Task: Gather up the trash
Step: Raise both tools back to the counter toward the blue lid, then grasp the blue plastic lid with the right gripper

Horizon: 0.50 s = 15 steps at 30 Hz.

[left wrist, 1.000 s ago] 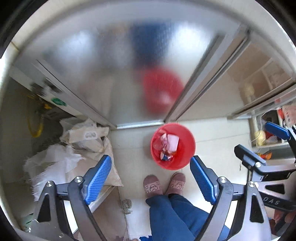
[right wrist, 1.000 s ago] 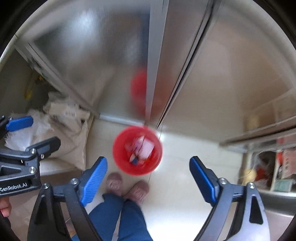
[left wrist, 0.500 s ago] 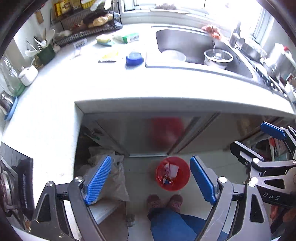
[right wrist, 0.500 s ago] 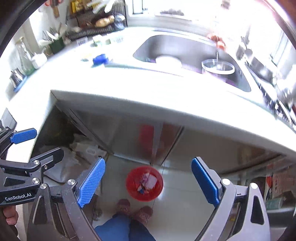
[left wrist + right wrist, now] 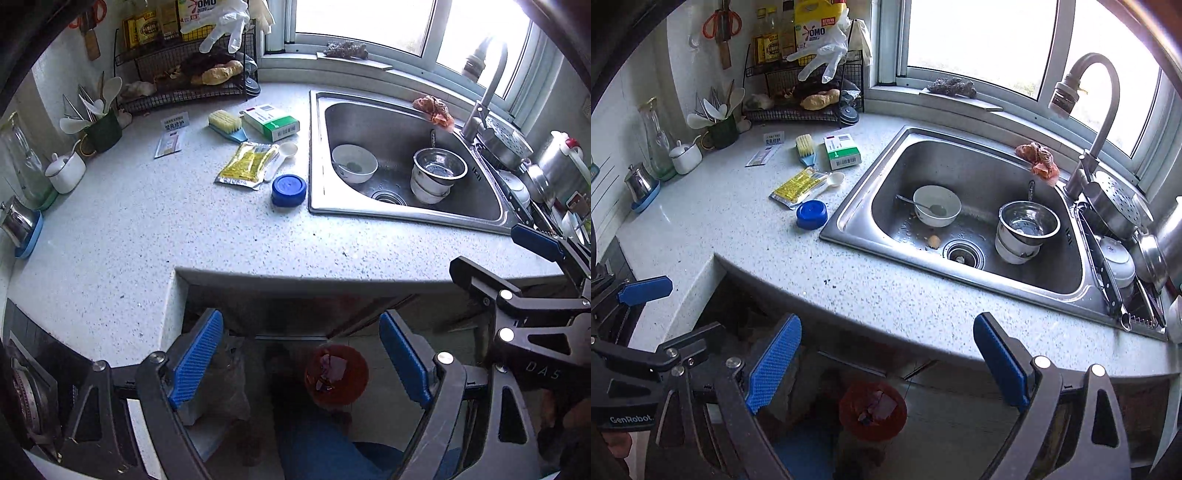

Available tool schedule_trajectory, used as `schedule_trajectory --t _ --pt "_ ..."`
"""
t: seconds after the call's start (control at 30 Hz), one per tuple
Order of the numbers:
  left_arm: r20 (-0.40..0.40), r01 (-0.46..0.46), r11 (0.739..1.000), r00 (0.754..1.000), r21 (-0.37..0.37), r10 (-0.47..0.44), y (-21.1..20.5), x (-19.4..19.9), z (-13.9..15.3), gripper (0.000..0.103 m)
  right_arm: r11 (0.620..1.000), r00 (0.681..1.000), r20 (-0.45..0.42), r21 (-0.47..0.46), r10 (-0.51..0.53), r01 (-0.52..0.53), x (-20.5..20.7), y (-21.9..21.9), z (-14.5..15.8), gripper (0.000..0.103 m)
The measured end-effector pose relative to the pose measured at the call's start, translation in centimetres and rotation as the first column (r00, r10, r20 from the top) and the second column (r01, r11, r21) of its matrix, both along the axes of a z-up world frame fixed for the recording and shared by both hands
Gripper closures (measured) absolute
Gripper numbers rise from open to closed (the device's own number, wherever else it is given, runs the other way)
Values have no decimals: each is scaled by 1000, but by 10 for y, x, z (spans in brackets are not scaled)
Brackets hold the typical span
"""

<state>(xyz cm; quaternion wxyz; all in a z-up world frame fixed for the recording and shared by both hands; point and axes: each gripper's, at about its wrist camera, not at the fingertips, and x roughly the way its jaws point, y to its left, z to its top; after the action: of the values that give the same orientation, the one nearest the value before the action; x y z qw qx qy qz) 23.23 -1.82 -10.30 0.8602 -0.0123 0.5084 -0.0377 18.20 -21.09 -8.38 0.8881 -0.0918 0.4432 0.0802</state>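
Note:
A red trash bin (image 5: 335,374) with scraps in it stands on the floor below the counter edge; it also shows in the right wrist view (image 5: 873,410). On the speckled counter (image 5: 147,229) lie a yellow wrapper (image 5: 245,164), a blue lid (image 5: 289,189), a white scoop (image 5: 282,155), a green-white box (image 5: 270,122) and a small sachet (image 5: 169,144). My left gripper (image 5: 295,358) is open and empty, above the counter edge. My right gripper (image 5: 886,358) is open and empty, beside it.
A steel sink (image 5: 979,210) holds a white bowl with a spoon (image 5: 936,210) and stacked metal bowls (image 5: 1025,229). A brush (image 5: 225,125), wire rack (image 5: 184,74), cups and jars line the back left. A dish rack (image 5: 1123,258) is at the right. A stove (image 5: 22,369) is at the far left.
Both grippers have risen from near the floor and bin to above the counter; the counter top, sink and window came into view. Jaws stayed open.

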Motion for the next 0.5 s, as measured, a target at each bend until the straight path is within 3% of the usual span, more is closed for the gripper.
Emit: schedule_trajectory --t 0.27,0.5 --pt "-12 -16 1000 1000 -3 16 41 79 -4 18 1000 999 -30 -10 16 -17 72 31 -3 9" --pt "-47 -89 996 995 4 90 97 131 -16 18 994 991 -94 -43 100 -104 133 75 -15 9"
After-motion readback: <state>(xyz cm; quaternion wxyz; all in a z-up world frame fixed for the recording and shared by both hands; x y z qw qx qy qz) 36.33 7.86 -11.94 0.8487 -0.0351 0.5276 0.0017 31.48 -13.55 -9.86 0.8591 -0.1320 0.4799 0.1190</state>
